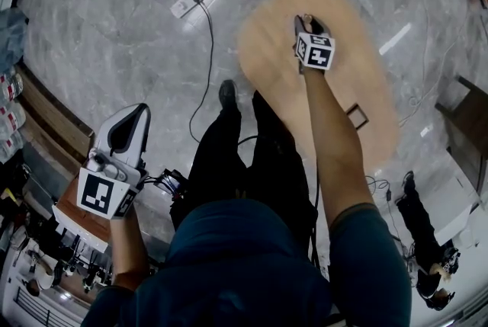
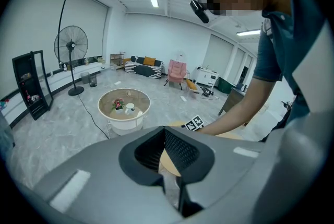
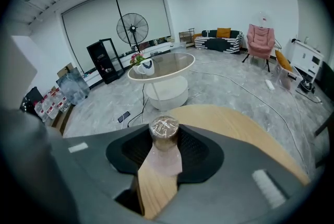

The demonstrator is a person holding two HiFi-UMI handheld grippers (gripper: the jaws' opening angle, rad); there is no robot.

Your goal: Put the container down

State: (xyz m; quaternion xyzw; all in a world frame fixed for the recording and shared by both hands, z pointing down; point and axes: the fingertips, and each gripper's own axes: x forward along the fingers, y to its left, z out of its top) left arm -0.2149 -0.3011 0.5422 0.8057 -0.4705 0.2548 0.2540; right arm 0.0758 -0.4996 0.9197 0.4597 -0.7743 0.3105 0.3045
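Fingers of the right gripper clamp a clear container over the wooden counter. The left gripper has its fingers slightly apart, empty, off beside the counter over the floor.

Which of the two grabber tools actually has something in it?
The right gripper, over the wooden table: its jaws clamp a clear container. The left gripper's jaws stand apart with nothing between them.
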